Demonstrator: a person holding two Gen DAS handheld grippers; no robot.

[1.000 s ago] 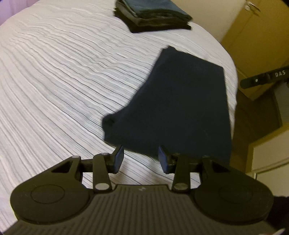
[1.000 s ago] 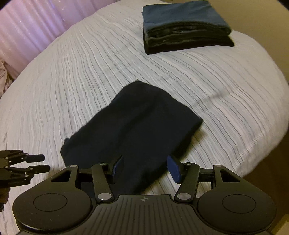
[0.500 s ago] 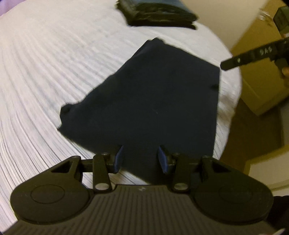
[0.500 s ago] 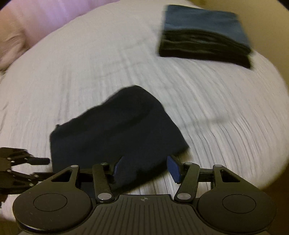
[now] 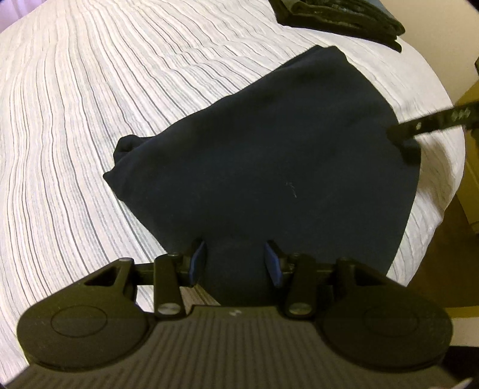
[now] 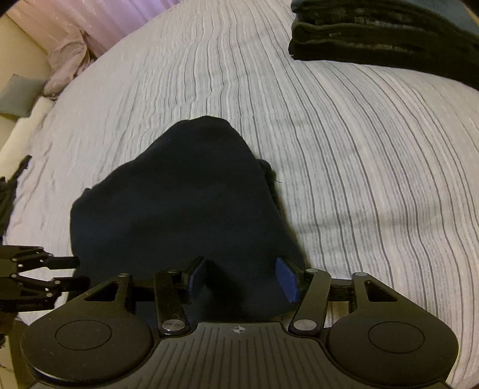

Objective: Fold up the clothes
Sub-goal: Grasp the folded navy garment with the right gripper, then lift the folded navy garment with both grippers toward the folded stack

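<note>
A dark navy folded garment [image 5: 269, 155] lies flat on the white striped bedspread [image 5: 74, 119]. My left gripper [image 5: 235, 261] is open, its blue pads straddling the garment's near edge. The garment also shows in the right wrist view [image 6: 179, 203]. My right gripper [image 6: 242, 278] is open over another edge of it, cloth between its pads. The right gripper's fingers [image 5: 431, 122] reach in at the garment's right corner in the left wrist view. The left gripper [image 6: 51, 269] shows at the left edge of the right wrist view.
A stack of folded dark clothes [image 6: 386, 39] with a blue piece on top sits at the far side of the bed, also in the left wrist view [image 5: 338, 15]. A pink curtain and crumpled cloth [image 6: 69, 51] lie far left. The bed's edge drops to a brown floor [image 5: 440, 254].
Both grippers have moved closer and lower onto the garment, so cloth now lies between each pair of open pads. The garment has stayed flat on the bed.
</note>
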